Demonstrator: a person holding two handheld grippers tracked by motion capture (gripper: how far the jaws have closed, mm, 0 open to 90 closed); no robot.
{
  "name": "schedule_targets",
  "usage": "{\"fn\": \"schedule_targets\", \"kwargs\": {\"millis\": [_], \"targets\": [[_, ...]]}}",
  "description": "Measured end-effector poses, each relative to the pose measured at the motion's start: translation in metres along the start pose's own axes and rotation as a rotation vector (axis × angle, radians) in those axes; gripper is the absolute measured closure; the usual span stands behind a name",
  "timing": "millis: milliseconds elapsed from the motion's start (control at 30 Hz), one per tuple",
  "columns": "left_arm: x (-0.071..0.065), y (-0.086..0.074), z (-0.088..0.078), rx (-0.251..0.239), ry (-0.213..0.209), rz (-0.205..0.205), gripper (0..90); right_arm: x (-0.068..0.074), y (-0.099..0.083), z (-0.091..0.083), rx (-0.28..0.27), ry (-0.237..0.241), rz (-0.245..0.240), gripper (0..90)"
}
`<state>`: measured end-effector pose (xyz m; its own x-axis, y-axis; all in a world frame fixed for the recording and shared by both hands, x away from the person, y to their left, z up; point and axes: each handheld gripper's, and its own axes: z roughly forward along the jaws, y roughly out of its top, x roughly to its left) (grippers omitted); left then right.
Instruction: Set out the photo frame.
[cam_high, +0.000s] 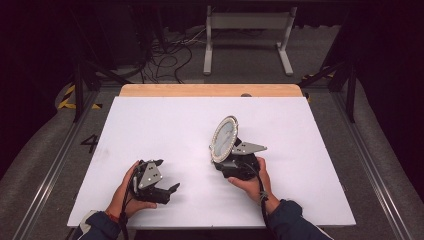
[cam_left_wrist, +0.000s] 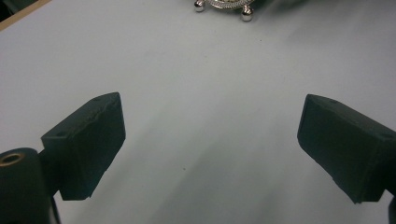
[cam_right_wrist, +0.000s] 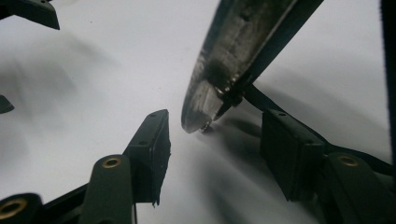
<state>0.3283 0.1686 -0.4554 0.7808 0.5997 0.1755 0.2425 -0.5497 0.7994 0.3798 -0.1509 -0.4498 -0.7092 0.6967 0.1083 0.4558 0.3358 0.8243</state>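
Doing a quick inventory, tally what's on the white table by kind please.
Round framed mirrors: 1
Handheld grippers: 2, the left gripper and the right gripper
Total: 3

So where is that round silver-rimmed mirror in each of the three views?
High view: the mirror stands tilted right of centre, just above the right gripper.
Left gripper view: its beaded base with ball feet pokes in at the top edge.
Right gripper view: edge-on, top centre, between the open fingers, apart from both.
Shared landmark: the white table.
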Motion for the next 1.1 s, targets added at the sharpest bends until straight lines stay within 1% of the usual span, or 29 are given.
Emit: {"fn": "schedule_targets", "kwargs": {"millis": [33,100,167,267,300,367,400,433,500,600,667,767,800,933,1100], "targets": [[0.0,0.0,-0.001,0.004,0.005,0.001,8.4,0.001,0.001,0.001,-0.006,-0.005,0.005,44.3],[0.0,-0.001,-0.001,0.006,0.005,0.007,8.5,0.003,0.002,0.002,-0.033,-0.024,0.01,45.5],[-0.001,-0.002,-0.002,0.012,0.009,0.004,9.2,0.005,0.003,0.004,-0.05,-0.026,0.018,46.8],[0.0,-0.003,-0.002,0.014,0.01,0.007,9.2,0.007,0.004,0.006,-0.071,-0.038,0.027,50.2],[-0.001,-0.003,-0.003,0.012,0.012,0.004,9.2,0.008,0.004,0.007,-0.075,-0.049,0.028,51.4],[0.0,-0.003,-0.003,0.008,0.011,0.0,9.1,0.006,0.004,0.008,-0.082,-0.066,0.035,57.5],[0.0,-0.003,-0.004,0.008,0.012,-0.002,9.0,0.005,0.004,0.008,-0.085,-0.063,0.051,58.3],[0.0,-0.004,-0.004,0.008,0.011,0.0,9.0,0.004,0.004,0.009,-0.089,-0.059,0.054,58.5],[0.0,-0.003,-0.003,0.014,0.008,0.002,8.9,0.005,0.004,0.008,-0.083,-0.069,0.04,59.0],[0.0,-0.003,-0.001,0.018,0.003,0.008,8.9,0.004,0.004,0.008,-0.074,-0.067,0.028,59.9],[0.0,-0.003,-0.001,0.019,0.003,0.01,8.9,0.004,0.004,0.007,-0.071,-0.067,0.026,60.6],[0.0,-0.002,-0.001,0.011,-0.012,0.01,8.8,0.004,0.004,0.006,-0.066,-0.06,0.029,65.3],[0.001,-0.001,-0.001,0.012,-0.012,0.016,8.8,0.003,0.004,0.005,-0.064,-0.057,0.027,66.7],[0.0,0.002,0.002,0.01,-0.027,0.017,8.8,0.003,0.002,0.002,-0.063,-0.052,0.025,68.6],[0.0,0.007,0.008,0.01,-0.045,0.037,8.8,0.001,-0.002,-0.005,-0.058,-0.039,0.031,71.5]]}}
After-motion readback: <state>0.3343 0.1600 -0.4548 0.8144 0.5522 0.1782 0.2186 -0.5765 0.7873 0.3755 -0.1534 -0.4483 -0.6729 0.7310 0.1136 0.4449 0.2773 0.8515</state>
